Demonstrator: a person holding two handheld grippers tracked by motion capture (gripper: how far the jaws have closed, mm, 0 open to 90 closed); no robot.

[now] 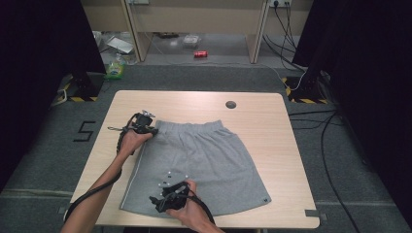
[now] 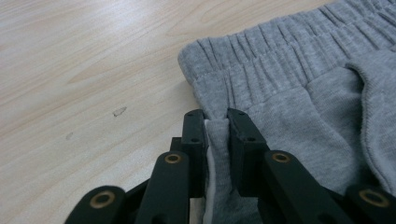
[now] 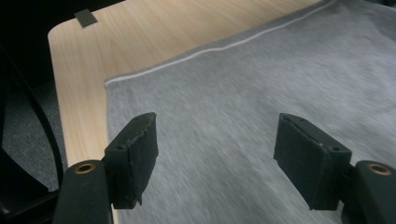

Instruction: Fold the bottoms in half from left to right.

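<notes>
On the wooden bench [image 1: 272,145], a pair of grey shorts [image 1: 204,160] lies spread flat, its gathered elastic waistband [image 1: 194,127] towards the far edge and its hems towards the person's side. The fabric is a soft heathered grey jersey. A thin white piping stripe [image 1: 137,167] runs down the outer seam on the person's left, from the waist to the hem. In the left gripper view the waistband [image 2: 280,51] shows rows of stitched gathers, and a curved pocket seam [image 2: 369,116] runs down the cloth to the right of the jaws. A small dark mark sits near the hem corner on the person's right.

The left tongs [image 1: 145,127] sit at the waistband's left corner, held by the person's left hand [image 1: 130,141]. Seen in the left gripper view, the left tongs [image 2: 216,122] are clenched on a pinched fold of the shorts just below the waistband, with a sliver of the white piping caught between the jaws.

The right tongs [image 1: 156,201] hover above the lower left part of the shorts, near the hem, gripped by the right hand [image 1: 192,208]. In the right gripper view the right tongs [image 3: 217,154] stand released, jaws wide apart, with only the grey cloth [image 3: 261,93] visible between them and the white piping [image 3: 219,48] running along the shorts' edge beyond. The bench's near corner carries a small grey tab [image 3: 86,17].
</notes>
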